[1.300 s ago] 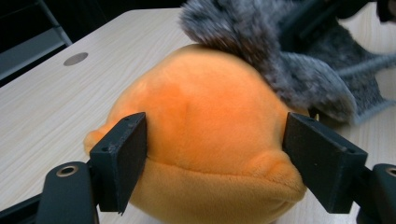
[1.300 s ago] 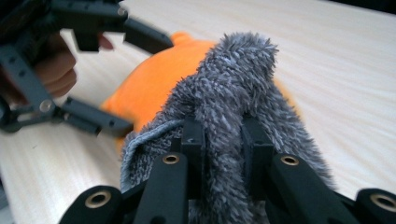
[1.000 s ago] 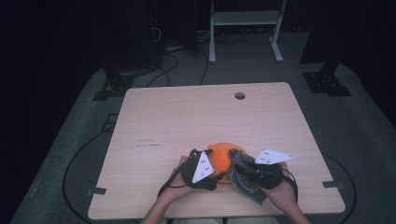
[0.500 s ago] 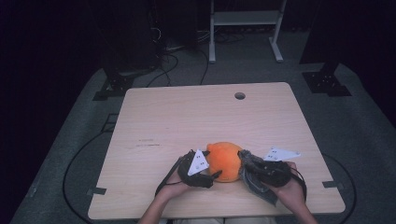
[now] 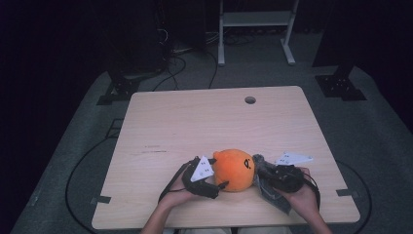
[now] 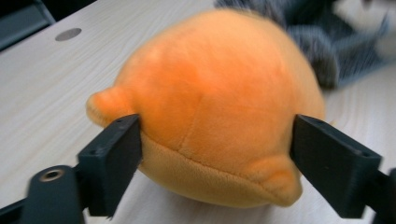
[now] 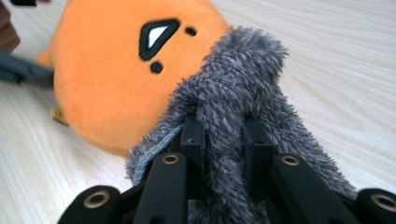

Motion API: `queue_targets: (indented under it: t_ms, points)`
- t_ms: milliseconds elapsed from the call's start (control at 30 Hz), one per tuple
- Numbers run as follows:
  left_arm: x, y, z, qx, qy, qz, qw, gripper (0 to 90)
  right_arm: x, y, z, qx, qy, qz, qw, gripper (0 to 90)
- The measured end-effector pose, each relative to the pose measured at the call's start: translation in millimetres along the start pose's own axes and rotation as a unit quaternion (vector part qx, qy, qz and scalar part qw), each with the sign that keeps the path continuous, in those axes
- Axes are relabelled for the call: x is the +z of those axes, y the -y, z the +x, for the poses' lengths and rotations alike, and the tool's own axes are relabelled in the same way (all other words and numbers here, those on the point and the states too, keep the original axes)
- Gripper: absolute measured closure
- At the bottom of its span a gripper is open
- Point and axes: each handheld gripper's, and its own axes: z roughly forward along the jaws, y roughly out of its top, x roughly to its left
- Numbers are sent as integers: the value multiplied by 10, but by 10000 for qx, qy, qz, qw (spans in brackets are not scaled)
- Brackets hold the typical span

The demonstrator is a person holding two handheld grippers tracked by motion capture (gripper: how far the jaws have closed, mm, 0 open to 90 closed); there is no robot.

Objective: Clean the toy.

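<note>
Orange plush toy (image 5: 234, 169) sits on the near part of the desk (image 5: 195, 122), a little right of centre, between the person's two hands. Its round body shows a black-outlined eye and small dark marks on the side turned toward the right hand-held gripper (image 7: 223, 135). In the left gripper view the left hand-held gripper (image 6: 215, 156) has its two black jaws spread wide, one at each flank of the toy's lower seam, close against the fur or just touching it; whether they press in cannot be told. The toy's small ear nub sticks out just above the nearer jaw in that view.

The right hand-held gripper is closed tight on a fold of grey fuzzy cloth (image 7: 233, 93), the jaws narrow with the pile bunched up between them. The cloth rises in front of the toy and leans against its orange side. In the high view the cloth (image 5: 266, 187) lies just right of the toy, under the right hand (image 5: 298, 195), while the left hand (image 5: 182, 187) holds its gripper just left of the toy. A round hole (image 5: 250, 100) is set in the desk near its far edge
</note>
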Motion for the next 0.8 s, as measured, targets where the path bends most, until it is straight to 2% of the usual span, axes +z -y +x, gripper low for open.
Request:
queue_targets:
  t_ms: [33, 67, 100, 133, 167, 200, 233, 267, 300, 333, 367, 400, 433, 467, 500, 533, 567, 600, 633, 667, 700, 767, 800]
  points:
    - [4, -1, 16, -117, 12, -10, 9999, 155, -3, 9, -9, 6, -50, 7, 10000, 738]
    - [4, -1, 16, -117, 12, -10, 9999, 157, -3, 9, -9, 6, -50, 7, 10000, 738]
    - [32, -2, -19, 49, -97, 54, 9999, 167, -11, 18, -47, 73, -70, 54, 9999, 737]
    - [32, -2, -19, 49, -97, 54, 9999, 184, -11, 18, -47, 73, -70, 54, 9999, 737]
    - [44, -22, -72, 221, -173, 88, 9996, 190, -41, 12, -45, 91, 193, -80, 9997, 741]
    - [44, -22, -72, 221, -173, 88, 9996, 203, -77, -13, -2, 17, 415, -258, 9988, 742]
    - [52, -43, -127, 456, -245, 93, 9986, 207, -121, -56, 47, -9, 387, -452, 9982, 742]
    - [52, -43, -127, 456, -245, 93, 9986, 213, -121, -56, 47, -9, 387, -452, 9982, 742]
    - [61, -50, -165, 640, -233, 68, 9977, 213, -161, -106, 103, -55, 243, -661, 9975, 742]
    - [70, -63, -220, 859, -238, 55, 9960, 217, -200, -175, 214, -209, -256, -961, 9948, 735]
    - [65, -76, -236, 963, -242, 86, 9950, 215, -189, -187, 261, -300, -419, -973, 9939, 729]
    - [57, -88, -240, 968, -191, 67, 9951, 205, -155, -184, 298, -412, -443, -882, 9943, 725]
    - [46, -102, -231, 887, -139, 25, 9960, 186, -109, -163, 318, -544, -393, -748, 9949, 725]
    - [46, -102, -231, 887, -139, 25, 9960, 172, -109, -163, 318, -544, -393, -748, 9949, 725]
    - [43, -122, -200, 503, -185, -150, 9984, 166, -60, -112, 309, -579, -362, -642, 9956, 730]
    - [53, -134, -182, 343, -223, -109, 9991, 149, -68, -104, 300, -575, -396, -630, 9956, 731]
    - [80, -139, -174, 212, -250, -24, 9995, 137, -78, -102, 304, -636, -377, -603, 9954, 731]
    - [80, -139, -174, 212, -250, -24, 9995, 137, -78, -102, 304, -636, -377, -603, 9954, 731]
    - [113, -142, -195, 116, -254, 19, 9996, 144, -96, -94, 332, -780, -302, -508, 9952, 732]
    - [120, -143, -225, 212, -282, 3, 9994, 162, -103, -96, 338, -777, -283, -498, 9953, 734]
    - [120, -143, -225, 212, -282, 3, 9994, 178, -120, -107, 351, -790, -235, -516, 9953, 736]
    - [133, -149, -302, 568, -300, -2, 9979, 198, -170, -158, 417, -914, -248, -655, 9933, 737]
    - [133, -149, -302, 568, -300, -2, 9979, 207, -170, -158, 417, -914, -248, -655, 9933, 737]
